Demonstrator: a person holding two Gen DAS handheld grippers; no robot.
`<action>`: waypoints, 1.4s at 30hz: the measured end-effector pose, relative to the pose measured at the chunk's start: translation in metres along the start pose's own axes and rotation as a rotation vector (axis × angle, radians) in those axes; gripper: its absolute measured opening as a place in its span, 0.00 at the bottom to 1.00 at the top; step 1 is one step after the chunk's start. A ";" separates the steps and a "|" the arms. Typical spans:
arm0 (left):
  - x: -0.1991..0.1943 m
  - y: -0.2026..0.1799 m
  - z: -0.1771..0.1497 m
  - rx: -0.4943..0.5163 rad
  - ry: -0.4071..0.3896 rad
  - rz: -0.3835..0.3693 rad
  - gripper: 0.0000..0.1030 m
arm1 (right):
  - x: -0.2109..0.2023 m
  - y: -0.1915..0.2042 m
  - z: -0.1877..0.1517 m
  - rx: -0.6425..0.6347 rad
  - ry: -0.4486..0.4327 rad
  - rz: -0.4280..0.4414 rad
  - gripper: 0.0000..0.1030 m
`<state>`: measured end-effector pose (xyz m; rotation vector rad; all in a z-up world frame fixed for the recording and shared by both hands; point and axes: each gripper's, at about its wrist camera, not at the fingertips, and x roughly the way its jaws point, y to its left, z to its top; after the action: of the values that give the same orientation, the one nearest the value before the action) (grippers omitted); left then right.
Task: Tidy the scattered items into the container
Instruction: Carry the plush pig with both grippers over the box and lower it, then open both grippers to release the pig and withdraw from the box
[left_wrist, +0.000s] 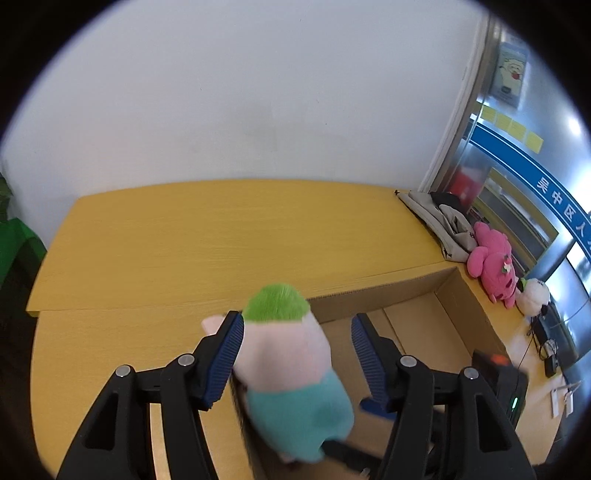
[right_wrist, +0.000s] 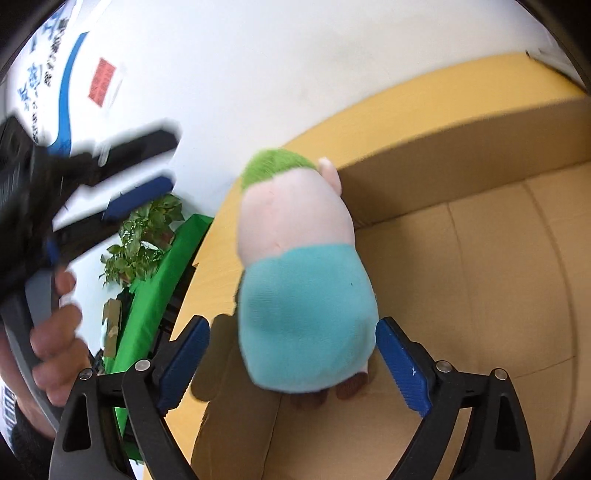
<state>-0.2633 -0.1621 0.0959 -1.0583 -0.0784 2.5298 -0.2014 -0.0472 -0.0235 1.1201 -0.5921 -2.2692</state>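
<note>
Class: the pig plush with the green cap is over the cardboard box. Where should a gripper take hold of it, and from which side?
Grip the pig plush across its teal lower body, the widest soft part, approaching from behind and above, as the right gripper now sits. The body tapers toward the cap, so higher holds may slip.

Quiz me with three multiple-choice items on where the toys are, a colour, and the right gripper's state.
1. Where does the bright pink plush lie?
A. inside the cardboard box
B. on the table outside the box, beside a white plush
C. between gripper fingers

2. What colour is the hair of the teal-trousered plush?
A. green
B. red
C. black

3. How does the right gripper stand?
A. shut, pads together
B. open, the teal-trousered plush between its fingers
C. clamped on the box wall

Answers: 1 B, as it rests on the tabletop past the box's far wall. 2 A, as the tuft on its head is bright green. 3 B, as the pads stand wide apart with a clear gap on one side of the toy.
</note>
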 end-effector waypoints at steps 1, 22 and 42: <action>-0.009 -0.001 -0.009 -0.007 -0.009 -0.006 0.58 | -0.003 0.003 0.005 -0.016 0.000 -0.015 0.92; -0.037 -0.041 -0.167 -0.018 0.044 -0.064 0.58 | -0.115 -0.050 -0.013 -0.280 0.080 -0.143 0.94; -0.024 -0.064 -0.240 -0.088 0.138 -0.018 0.58 | -0.255 -0.183 -0.075 -0.334 0.037 -0.453 0.95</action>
<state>-0.0599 -0.1363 -0.0467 -1.2574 -0.1617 2.4495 -0.0587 0.2422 -0.0251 1.2098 0.0739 -2.5869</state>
